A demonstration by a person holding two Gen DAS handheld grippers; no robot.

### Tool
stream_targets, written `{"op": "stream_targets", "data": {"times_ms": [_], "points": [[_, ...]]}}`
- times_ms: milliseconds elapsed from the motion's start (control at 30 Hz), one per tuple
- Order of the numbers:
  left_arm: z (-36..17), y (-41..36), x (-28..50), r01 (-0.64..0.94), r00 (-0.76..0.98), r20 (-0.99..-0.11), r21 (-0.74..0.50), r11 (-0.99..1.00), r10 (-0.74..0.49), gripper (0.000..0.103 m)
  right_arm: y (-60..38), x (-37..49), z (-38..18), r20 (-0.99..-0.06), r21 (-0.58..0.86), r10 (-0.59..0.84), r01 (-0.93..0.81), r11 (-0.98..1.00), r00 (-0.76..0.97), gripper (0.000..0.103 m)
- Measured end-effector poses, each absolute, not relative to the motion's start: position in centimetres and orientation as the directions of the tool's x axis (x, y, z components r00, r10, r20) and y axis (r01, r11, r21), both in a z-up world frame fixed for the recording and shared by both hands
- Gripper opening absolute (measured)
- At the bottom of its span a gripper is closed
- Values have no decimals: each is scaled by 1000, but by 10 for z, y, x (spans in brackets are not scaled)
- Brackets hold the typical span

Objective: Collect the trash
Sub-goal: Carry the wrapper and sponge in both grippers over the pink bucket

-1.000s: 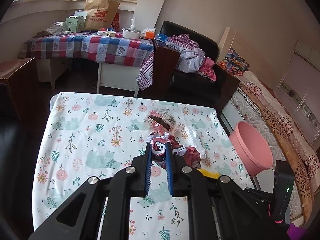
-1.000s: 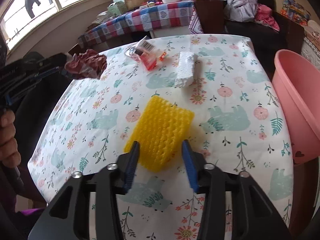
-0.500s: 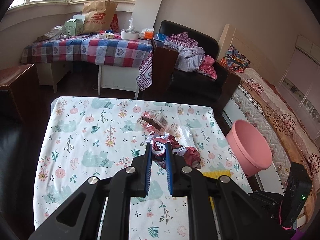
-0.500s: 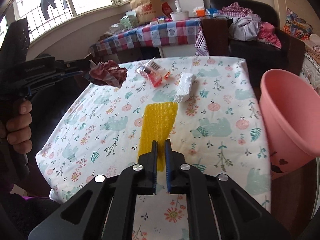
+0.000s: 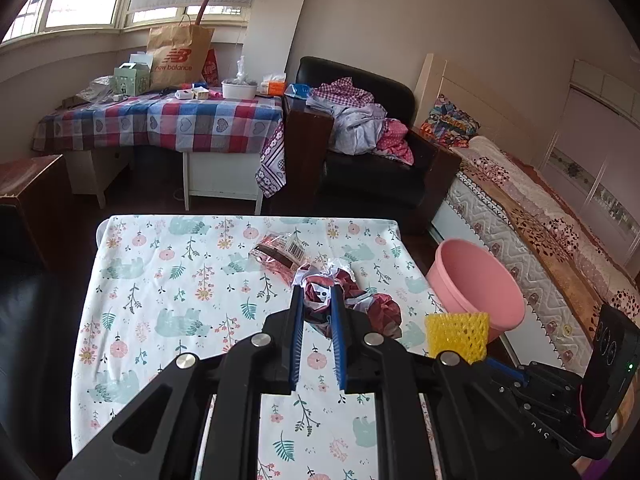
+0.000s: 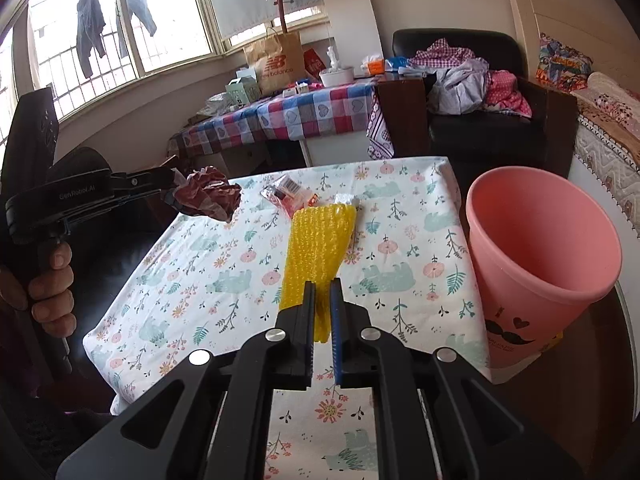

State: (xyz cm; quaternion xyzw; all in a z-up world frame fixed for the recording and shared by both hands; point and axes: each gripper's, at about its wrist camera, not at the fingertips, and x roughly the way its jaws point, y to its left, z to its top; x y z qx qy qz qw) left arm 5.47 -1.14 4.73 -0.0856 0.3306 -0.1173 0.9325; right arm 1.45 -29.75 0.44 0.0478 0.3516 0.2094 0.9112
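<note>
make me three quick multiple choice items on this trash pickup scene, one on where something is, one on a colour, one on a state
1. Where is the pink bin?
A. beside the floral table's edge
B. on the plaid table
C. on the armchair

2. What colour is the foam net held by the right gripper?
A. green
B. yellow
C. white

3. What is the state of the left gripper?
A. open and empty
B. resting on the table
C. shut on the crumpled red wrapper

Answers:
1 A, its rim stands next to the floral table.
2 B, the net is bright yellow.
3 C, the wrapper sits pinched between its fingers, off the table.
</note>
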Motion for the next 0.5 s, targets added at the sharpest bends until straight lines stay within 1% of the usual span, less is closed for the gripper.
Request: {"op": "stream_targets", "data": {"times_ms": [200, 500], "points": [[54, -4, 45, 158, 772, -574, -245, 956, -275, 12, -294, 12, 11, -605, 227, 419, -357, 906, 677, 7], [54, -2, 40, 158, 774, -570, -246, 956, -275, 12, -293, 8, 13, -599, 233, 429, -366, 901, 676, 7]]}}
